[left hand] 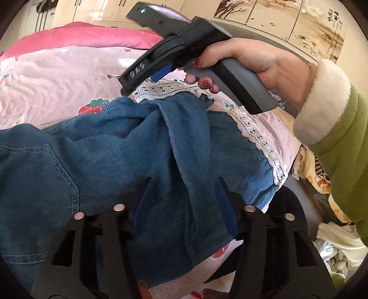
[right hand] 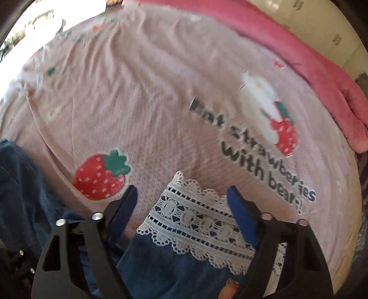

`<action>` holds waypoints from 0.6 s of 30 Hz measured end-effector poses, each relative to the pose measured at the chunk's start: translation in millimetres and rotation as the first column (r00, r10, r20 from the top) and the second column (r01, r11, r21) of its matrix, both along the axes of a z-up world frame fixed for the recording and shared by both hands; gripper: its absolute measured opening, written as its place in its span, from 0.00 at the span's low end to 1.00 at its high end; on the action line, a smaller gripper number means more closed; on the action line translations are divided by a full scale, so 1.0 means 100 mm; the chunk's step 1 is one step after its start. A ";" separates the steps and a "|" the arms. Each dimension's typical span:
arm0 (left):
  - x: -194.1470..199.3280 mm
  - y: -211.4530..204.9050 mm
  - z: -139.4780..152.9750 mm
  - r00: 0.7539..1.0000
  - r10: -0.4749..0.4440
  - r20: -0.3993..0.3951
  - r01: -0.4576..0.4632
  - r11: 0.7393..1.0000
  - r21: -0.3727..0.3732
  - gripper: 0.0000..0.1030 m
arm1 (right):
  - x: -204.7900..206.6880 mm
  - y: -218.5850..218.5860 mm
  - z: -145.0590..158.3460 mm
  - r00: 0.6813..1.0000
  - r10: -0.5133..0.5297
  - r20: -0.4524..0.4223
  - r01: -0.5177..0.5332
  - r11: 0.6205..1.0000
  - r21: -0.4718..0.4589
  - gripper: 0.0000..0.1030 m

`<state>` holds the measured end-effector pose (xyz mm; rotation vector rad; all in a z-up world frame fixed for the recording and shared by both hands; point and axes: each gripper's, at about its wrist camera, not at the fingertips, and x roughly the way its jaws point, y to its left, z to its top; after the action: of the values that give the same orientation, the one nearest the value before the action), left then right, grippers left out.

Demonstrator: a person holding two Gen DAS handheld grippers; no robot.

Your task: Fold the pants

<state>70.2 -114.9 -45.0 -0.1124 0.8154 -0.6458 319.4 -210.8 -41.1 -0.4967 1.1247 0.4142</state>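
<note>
Pants (left hand: 128, 147) lying rumpled on bed, lace cuff (right hand: 197, 218) toward 12 o'clock.

Left gripper (left hand: 184, 202): jaws part-open, straddling raised denim ridge, not visibly pinching. Right gripper (right hand: 181, 207): jaws standing wide around lace cuff, gripping nothing.

Risk: closing on single layer, fold dragging crooked; lace snagging.

Strawberry bedsheet (right hand: 161, 92) wrinkling; pink quilt (right hand: 299, 57) at 1 o'clock; painted wall panels (left hand: 287, 20) behind.
</note>
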 end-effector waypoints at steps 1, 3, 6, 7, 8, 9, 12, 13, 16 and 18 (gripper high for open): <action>0.01 0.00 0.00 1.000 0.000 -0.005 -0.001 1.000 -0.011 0.39 | 0.03 0.00 -0.07 1.000 0.003 -0.027 -0.003 1.000 -0.005 0.31; 0.03 0.01 -0.01 1.000 -0.002 -0.015 0.001 0.999 -0.038 0.32 | 0.05 -0.03 -0.10 0.999 0.003 -0.052 -0.001 1.000 0.031 0.16; 0.05 0.04 -0.02 1.000 0.000 -0.026 -0.001 0.998 -0.068 0.22 | 0.05 -0.16 -0.02 0.999 -0.025 -0.040 0.029 0.993 0.110 0.08; 0.04 0.04 -0.02 1.000 -0.003 -0.015 0.002 0.998 -0.058 0.19 | 0.04 -0.23 0.04 0.999 -0.040 -0.027 0.043 0.989 0.144 0.08; 0.03 0.03 -0.01 1.000 -0.007 -0.011 0.006 0.998 -0.056 0.13 | 0.02 -0.31 0.10 0.998 -0.058 -0.016 0.059 0.983 0.171 0.08; 0.04 0.03 -0.02 1.000 -0.013 -0.014 0.012 0.998 -0.061 0.06 | 0.01 -0.39 0.17 0.997 -0.077 -0.004 0.077 0.977 0.201 0.08; 0.05 0.00 -0.03 0.999 -0.036 -0.034 0.033 0.995 -0.089 0.00 | -0.13 -0.76 0.45 0.989 -0.141 0.035 0.122 0.939 0.320 0.08; 0.05 -0.02 -0.03 0.999 -0.039 -0.034 0.036 0.996 -0.084 0.00 | -0.23 -0.93 0.56 0.985 -0.166 0.055 0.136 0.923 0.359 0.08; 0.03 -0.01 0.02 0.999 -0.047 -0.017 0.045 0.996 -0.079 0.00 | -0.58 -1.36 0.84 0.967 -0.236 0.093 0.166 0.866 0.472 0.08; 0.00 -0.01 0.07 0.998 -0.059 0.011 0.060 0.996 -0.060 0.00 | -0.78 -1.65 0.91 0.958 -0.273 0.092 0.185 0.828 0.529 0.08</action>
<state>70.1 -116.1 -38.1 -0.1401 0.7932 -0.7267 241.0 -375.4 50.0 0.0829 0.8516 0.4349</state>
